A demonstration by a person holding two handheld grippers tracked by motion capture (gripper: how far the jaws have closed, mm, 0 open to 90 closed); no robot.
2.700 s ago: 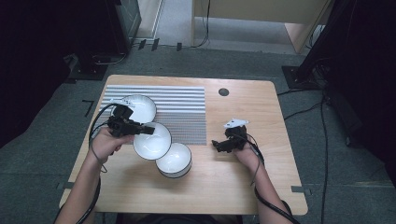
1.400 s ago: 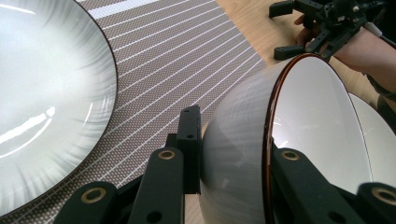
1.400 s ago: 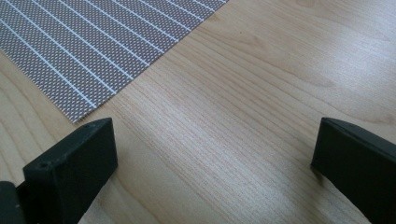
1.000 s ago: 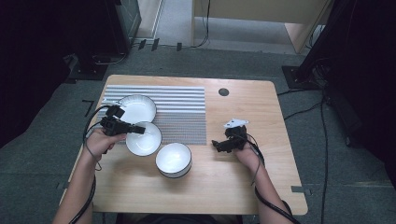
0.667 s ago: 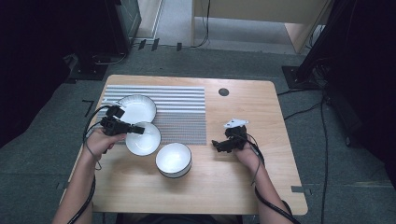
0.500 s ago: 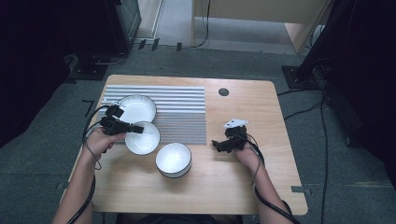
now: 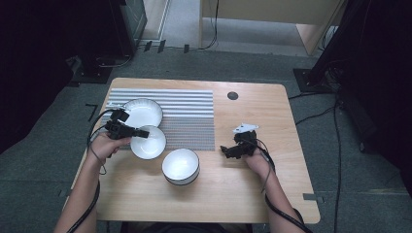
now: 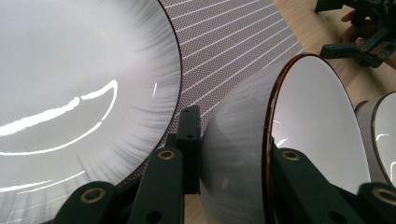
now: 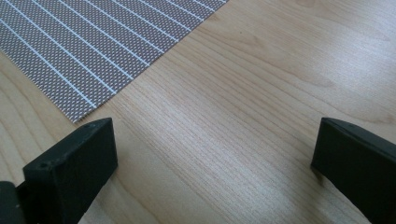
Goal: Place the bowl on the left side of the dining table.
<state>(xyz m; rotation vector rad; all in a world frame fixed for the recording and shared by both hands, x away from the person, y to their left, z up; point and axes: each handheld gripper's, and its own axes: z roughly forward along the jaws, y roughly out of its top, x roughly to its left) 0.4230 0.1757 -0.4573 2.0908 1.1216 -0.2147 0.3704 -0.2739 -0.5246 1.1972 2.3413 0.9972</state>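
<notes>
Left gripper view: left tongs (image 8: pixel 233 172) clamp the rim of the middle bowl (image 8: pixel 308 121), tilted just beside the wide bowl (image 8: pixel 70 84) on the striped mat (image 8: pixel 233 51). Advice: level it before stacking. Right tongs (image 9: pixel 210 158) gape idle over the counter (image 9: pixel 261 93).

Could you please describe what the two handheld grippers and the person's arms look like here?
Both grippers are black. The left gripper has flat bars with brass-ringed holes; the right gripper carries a grey three-cornered plate on top. A black cable trails from each along the forearm. The forearms are bare, with no sleeves in sight.
</notes>
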